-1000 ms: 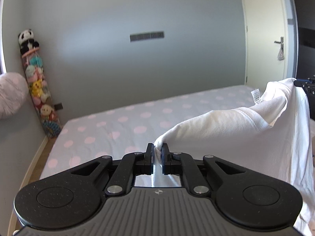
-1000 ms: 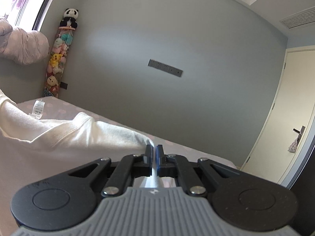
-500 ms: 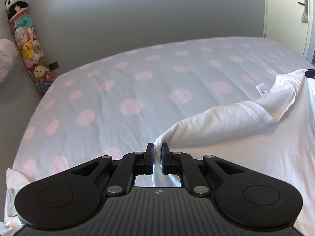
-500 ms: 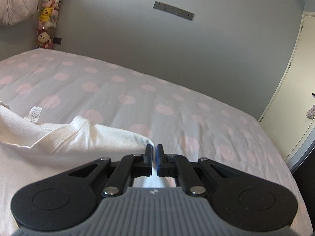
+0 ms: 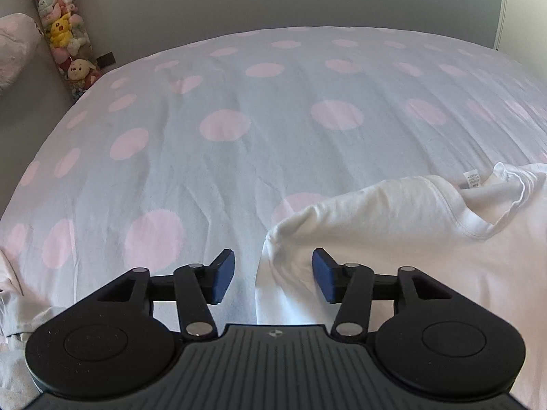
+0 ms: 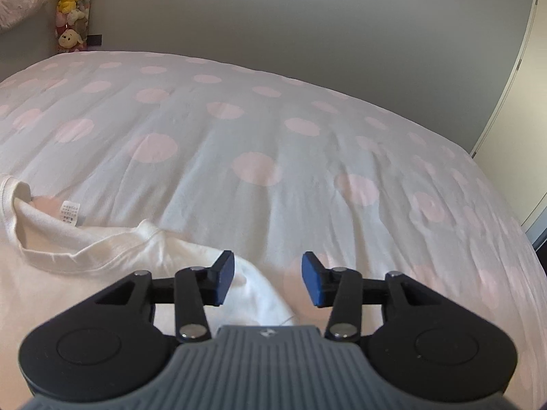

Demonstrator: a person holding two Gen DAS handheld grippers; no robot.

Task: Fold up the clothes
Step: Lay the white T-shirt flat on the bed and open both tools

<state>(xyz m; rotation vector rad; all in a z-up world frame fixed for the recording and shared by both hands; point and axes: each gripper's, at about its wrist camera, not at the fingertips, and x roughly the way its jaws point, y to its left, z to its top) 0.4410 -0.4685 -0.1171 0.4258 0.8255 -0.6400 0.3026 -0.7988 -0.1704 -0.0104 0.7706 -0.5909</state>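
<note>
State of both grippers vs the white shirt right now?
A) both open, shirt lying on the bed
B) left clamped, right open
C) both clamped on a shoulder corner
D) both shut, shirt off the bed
A: the left gripper and right gripper both show a wide gap between their blue pads, which pinch nothing, and the white shirt lies on the polka-dot bedsheet.
</note>
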